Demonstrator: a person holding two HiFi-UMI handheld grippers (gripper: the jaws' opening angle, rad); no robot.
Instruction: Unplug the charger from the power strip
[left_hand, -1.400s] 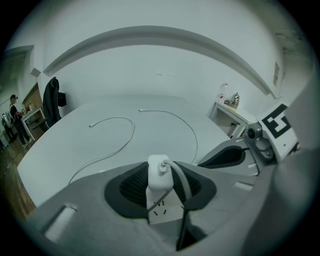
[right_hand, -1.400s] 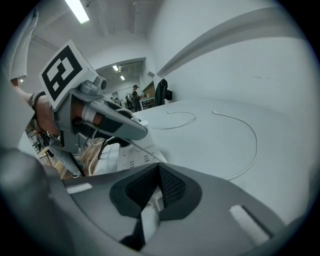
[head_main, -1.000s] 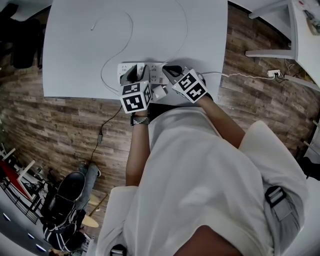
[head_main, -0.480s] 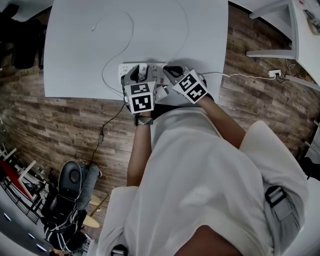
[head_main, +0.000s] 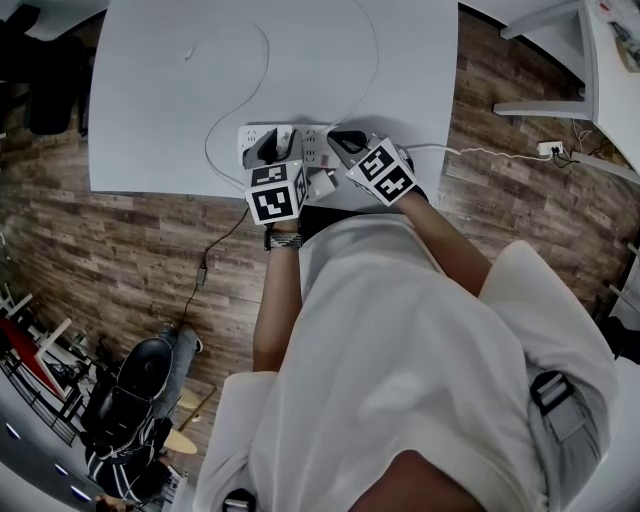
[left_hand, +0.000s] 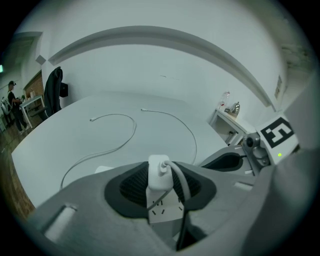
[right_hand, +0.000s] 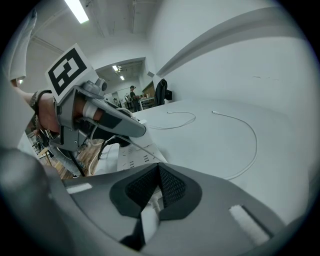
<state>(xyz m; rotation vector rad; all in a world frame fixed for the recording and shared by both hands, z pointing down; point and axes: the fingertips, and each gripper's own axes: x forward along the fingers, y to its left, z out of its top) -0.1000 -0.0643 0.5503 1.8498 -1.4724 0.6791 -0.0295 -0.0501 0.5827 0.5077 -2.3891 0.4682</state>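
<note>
Two jaws, left gripper view: the left gripper (left_hand: 160, 181) stands fairly wide, with its dark pads (left_hand: 131, 187) against both sides of the white charger (left_hand: 159, 169), grasping it.
Charger, left gripper view: upright and seated in the power strip (left_hand: 162, 214). Spare socket holes show just below it at 6 o'clock. Its cable (left_hand: 181, 189) leaves the top and drops towards 5 o'clock.
Only in the left gripper view: a small side table (left_hand: 225, 116) at 2 o'clock and a black chair (left_hand: 54, 91) at 9 o'clock. Two loose white cables (left_hand: 121, 132) curl over the tabletop, their far ends lying free.
Jaws, right gripper view: the right gripper (right_hand: 159, 172) is nearly together, clenched on a narrow white piece (right_hand: 149, 220) low between its pads. Whether that is the strip's end or its cord cannot be told.
Only in the right gripper view: the left gripper appears side-on at 9 o'clock, hovering over the strip. Ceiling lights (right_hand: 77, 10) are at 11 o'clock, and people stand far back in the room.
Grippers, head view: both sit side by side over the strip, at the near edge of the table (head_main: 150, 100), with the left at 9 o'clock of the right.
Surface and room, head view: the tabletop is plain white. The wood-plank floor (head_main: 120, 260) surrounds it. A floor socket (head_main: 548, 148) at 3 o'clock takes a cord running from the strip. A second white table (head_main: 600, 70) stands at 2 o'clock.
</note>
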